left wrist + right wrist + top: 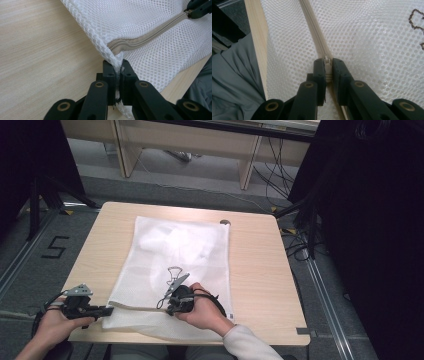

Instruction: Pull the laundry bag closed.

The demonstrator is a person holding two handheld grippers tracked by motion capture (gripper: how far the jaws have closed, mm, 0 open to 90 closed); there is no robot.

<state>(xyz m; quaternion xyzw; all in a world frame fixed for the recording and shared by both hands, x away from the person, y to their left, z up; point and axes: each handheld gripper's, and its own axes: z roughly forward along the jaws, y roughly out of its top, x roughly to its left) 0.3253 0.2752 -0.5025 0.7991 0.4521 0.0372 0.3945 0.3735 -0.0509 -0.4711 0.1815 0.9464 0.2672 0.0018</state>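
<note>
White mesh bag (pixel 175 260), corner pinched by left gripper (pixel 118 72), contents unclear

Soft even overhead light, faint shadows, dark surroundings, sharp close-ups, mildly grainy high view

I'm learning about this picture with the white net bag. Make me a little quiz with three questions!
1. True or false: the left gripper pinches the corner of the white mesh bag.
2. What does the right gripper hold? A) the bag's far corner B) the zipper pull C) the table's edge
3. Fill in: the bag lies on a wooden ____.

Key: 1 true. 2 B, the jaws are closed on the small pull at the zipper. 3 table.
</note>
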